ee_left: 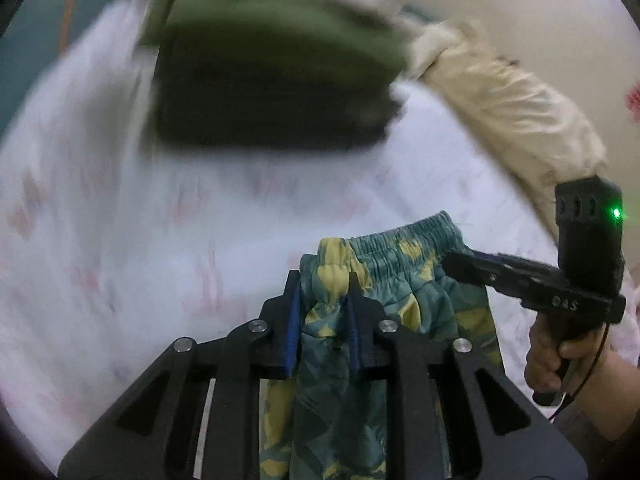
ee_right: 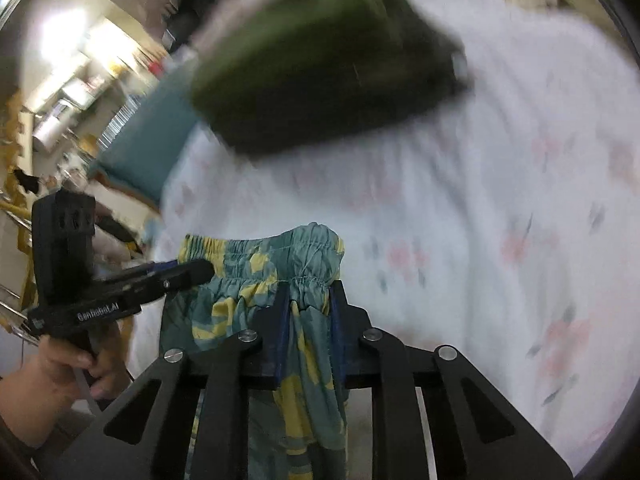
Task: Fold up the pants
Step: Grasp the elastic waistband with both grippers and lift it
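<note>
Both grippers clamp the gathered waistband of teal-and-yellow patterned pants, held up above a bed sheet with faint pink flowers. The left gripper pinches one end, the right gripper the other. A blurred dark green stack of clothes lies beyond. Only the right wrist view shows cluttered shelves; only the left shows a cream pillow.

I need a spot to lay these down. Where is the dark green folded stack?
The dark green folded stack lies on the floral bedsheet, beyond the held patterned pants.
</note>
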A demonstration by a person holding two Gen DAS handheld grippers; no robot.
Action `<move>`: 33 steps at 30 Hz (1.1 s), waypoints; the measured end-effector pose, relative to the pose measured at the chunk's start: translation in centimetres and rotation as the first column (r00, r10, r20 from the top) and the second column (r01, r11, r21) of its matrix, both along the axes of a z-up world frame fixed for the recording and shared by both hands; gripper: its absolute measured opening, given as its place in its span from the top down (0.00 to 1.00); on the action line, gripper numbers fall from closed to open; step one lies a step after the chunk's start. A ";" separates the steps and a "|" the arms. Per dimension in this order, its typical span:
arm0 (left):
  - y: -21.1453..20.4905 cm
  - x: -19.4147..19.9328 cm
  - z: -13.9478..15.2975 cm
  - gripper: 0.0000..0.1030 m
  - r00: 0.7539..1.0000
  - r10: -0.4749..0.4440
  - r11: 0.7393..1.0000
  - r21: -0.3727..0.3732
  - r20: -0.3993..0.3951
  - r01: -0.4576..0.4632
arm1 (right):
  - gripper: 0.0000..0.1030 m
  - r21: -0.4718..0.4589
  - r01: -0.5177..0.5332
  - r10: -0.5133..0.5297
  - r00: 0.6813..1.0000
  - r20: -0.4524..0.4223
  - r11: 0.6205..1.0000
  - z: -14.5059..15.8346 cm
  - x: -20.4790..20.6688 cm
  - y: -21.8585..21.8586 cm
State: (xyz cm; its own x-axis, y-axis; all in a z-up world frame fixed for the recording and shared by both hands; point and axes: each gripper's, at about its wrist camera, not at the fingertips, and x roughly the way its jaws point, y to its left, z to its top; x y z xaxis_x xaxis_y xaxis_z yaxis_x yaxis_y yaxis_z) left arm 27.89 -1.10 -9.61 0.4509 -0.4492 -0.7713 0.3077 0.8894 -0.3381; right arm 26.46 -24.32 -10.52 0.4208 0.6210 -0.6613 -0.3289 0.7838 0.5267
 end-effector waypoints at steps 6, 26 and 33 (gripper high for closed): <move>-1.1 -2.3 2.7 0.84 0.994 -0.078 0.995 0.063 0.070 0.074 | 0.82 -0.102 -0.085 0.096 0.990 0.106 0.991 3.4 -2.5 0.1; -4.9 -19.7 5.6 0.83 0.943 -0.325 0.886 0.374 0.076 0.275 | 0.82 -0.332 -0.145 0.204 0.967 0.152 0.932 5.3 -20.3 1.3; -5.4 -24.6 1.5 0.71 0.930 -0.356 0.800 0.486 -0.089 0.353 | 0.76 -0.384 -0.285 0.294 0.955 -0.036 0.878 1.3 -25.2 2.6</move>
State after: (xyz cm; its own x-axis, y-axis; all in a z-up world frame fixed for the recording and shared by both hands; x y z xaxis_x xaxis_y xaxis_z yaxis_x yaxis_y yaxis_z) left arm 3.24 -6.50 -8.10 0.3392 -0.1469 -0.9292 0.6342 0.7652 0.1106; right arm 1.28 -21.73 -9.26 0.2792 0.4200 -0.8635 -0.5802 0.7904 0.1968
